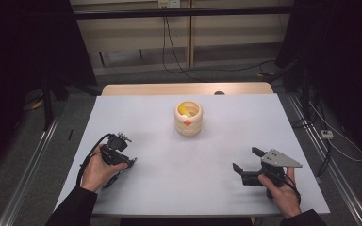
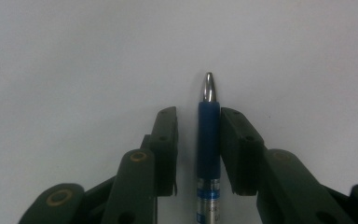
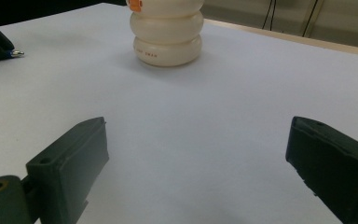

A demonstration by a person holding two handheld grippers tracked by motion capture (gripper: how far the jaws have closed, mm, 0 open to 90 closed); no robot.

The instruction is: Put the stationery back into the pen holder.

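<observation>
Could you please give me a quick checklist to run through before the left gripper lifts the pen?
1. Pen lies between the left gripper's jaws: ok.
2. Both pads press on the pen: not ok; one pad touches, a gap remains at the other.
3. Pen lies flat on the table: ok.
4. Cup stands upright, apart from both grippers: ok.
5. Right gripper is open with nothing between its jaws: ok.
6. Room left in the cup for the pen: cannot tell.
</observation>
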